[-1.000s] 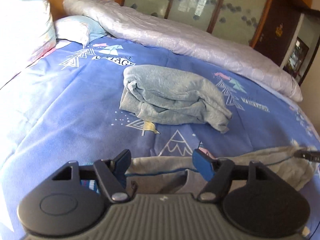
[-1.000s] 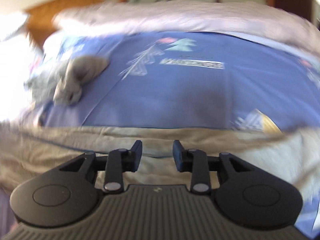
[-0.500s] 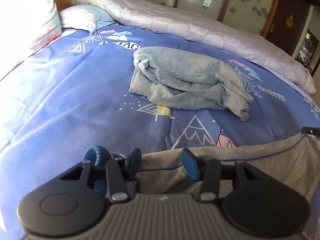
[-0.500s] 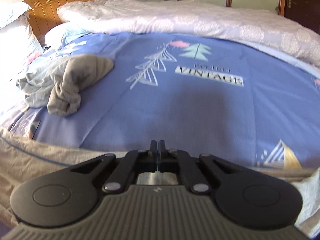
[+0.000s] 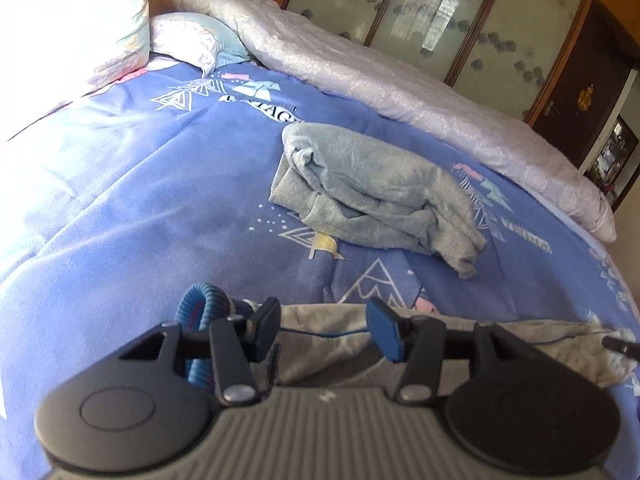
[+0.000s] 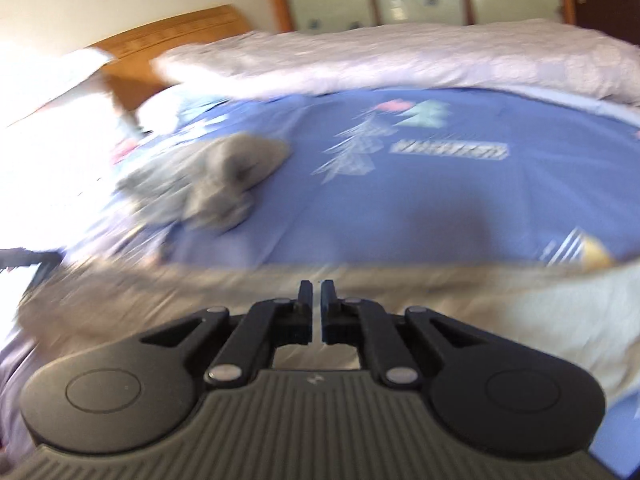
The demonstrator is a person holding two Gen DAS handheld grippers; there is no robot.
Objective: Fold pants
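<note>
The beige-grey pants (image 5: 520, 340) with thin blue piping lie along the near edge of the blue bedspread (image 5: 140, 200). My left gripper (image 5: 325, 318) stands over their edge. Its jaws are apart and opening, with cloth and piping lying between the pads, not pinched. A blue ribbed band (image 5: 200, 312) loops behind its left finger. Further right, the tip of my right gripper (image 5: 618, 346) meets the pants' far corner. In the blurred right wrist view, my right gripper (image 6: 317, 290) is nearly shut on the pants (image 6: 480, 292), its jaws opening by a sliver.
A folded grey-blue garment (image 5: 372, 196) lies mid-bed, also seen in the right wrist view (image 6: 224, 184). A pale rolled quilt (image 5: 400, 92) runs along the far side. Pillows (image 5: 72, 28) and a wooden headboard (image 6: 168, 36) are at the left, wardrobe doors (image 5: 440, 12) behind.
The right jaws went from apart to nearly closed on the pants' edge, and that view now swings and blurs. The left jaws narrowed, and the blue ribbed band appeared behind the left finger.
</note>
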